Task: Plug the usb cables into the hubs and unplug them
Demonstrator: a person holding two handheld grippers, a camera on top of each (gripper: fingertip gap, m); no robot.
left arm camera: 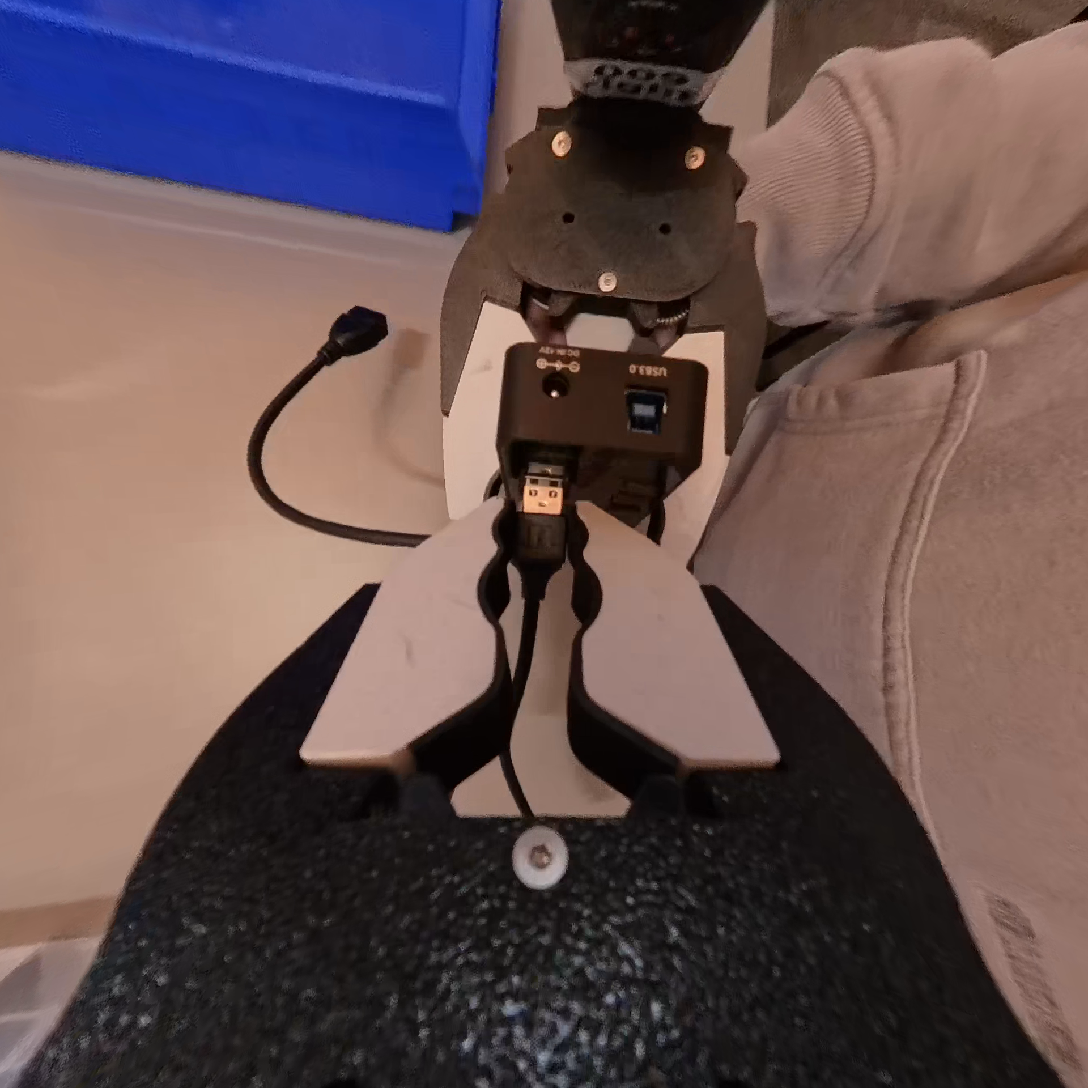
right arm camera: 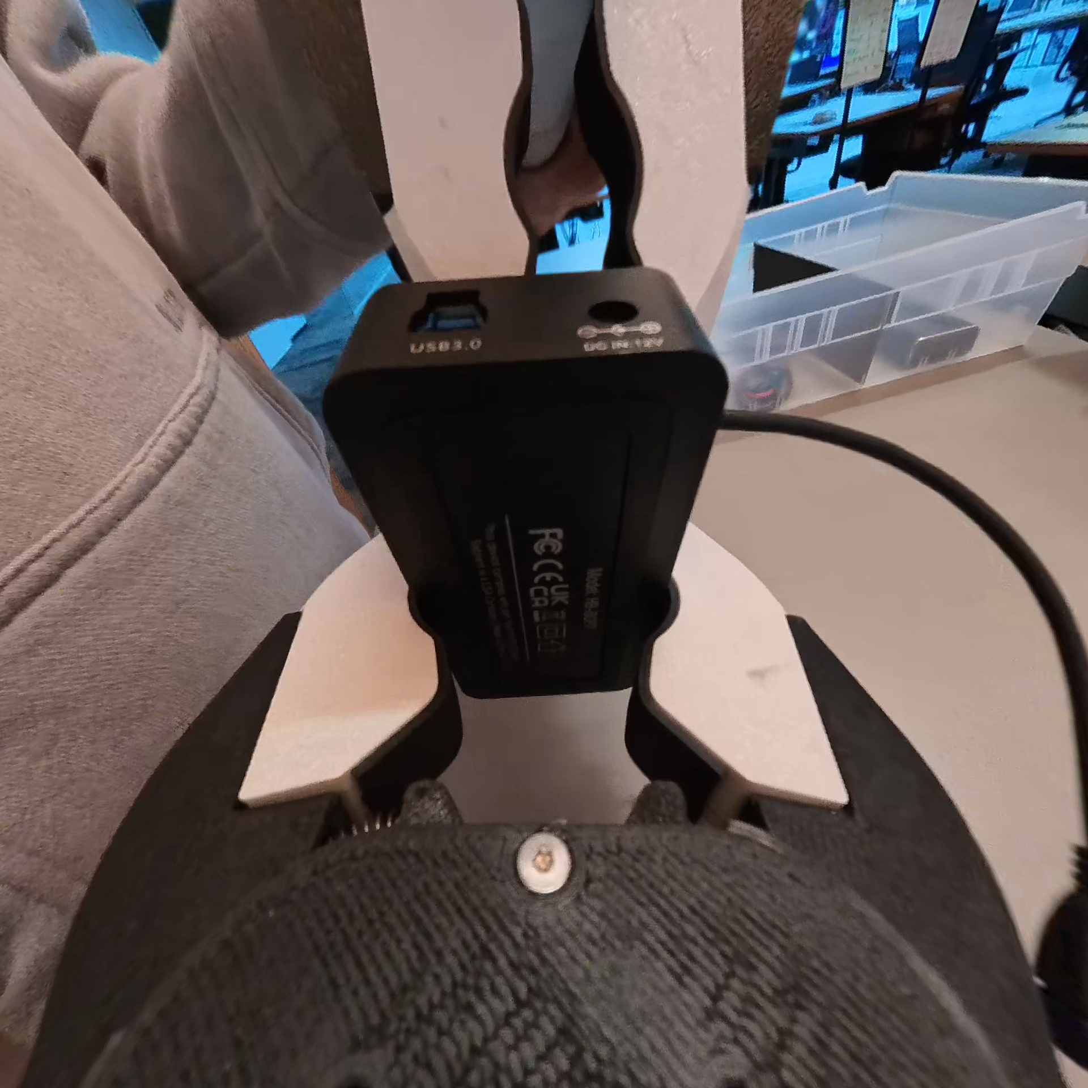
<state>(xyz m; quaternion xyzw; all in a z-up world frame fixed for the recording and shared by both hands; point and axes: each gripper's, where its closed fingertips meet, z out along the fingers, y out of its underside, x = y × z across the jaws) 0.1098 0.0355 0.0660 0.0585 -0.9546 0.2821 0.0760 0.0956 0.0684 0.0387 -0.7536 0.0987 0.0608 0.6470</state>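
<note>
Rigid black plastic USB hub, light and likely slippery, was clamped by its sides in the right gripper, while the left gripper pinched the stiff black USB plug at its port.

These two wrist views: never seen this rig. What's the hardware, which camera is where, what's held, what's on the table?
There is no robot arm: a person in a grey sweatshirt holds a two-finger gripper in each hand, and each gripper carries a wide-angle camera that looks along its fingers.

In the left wrist view, the left gripper is shut on a black USB plug, whose metal tip sits at the mouth of a port in the black hub.

In the right wrist view, the right gripper clamps that hub by its sides, label side to the camera.

On the pale table lie a loose black cable, a blue bin and a clear divided tray.
</note>
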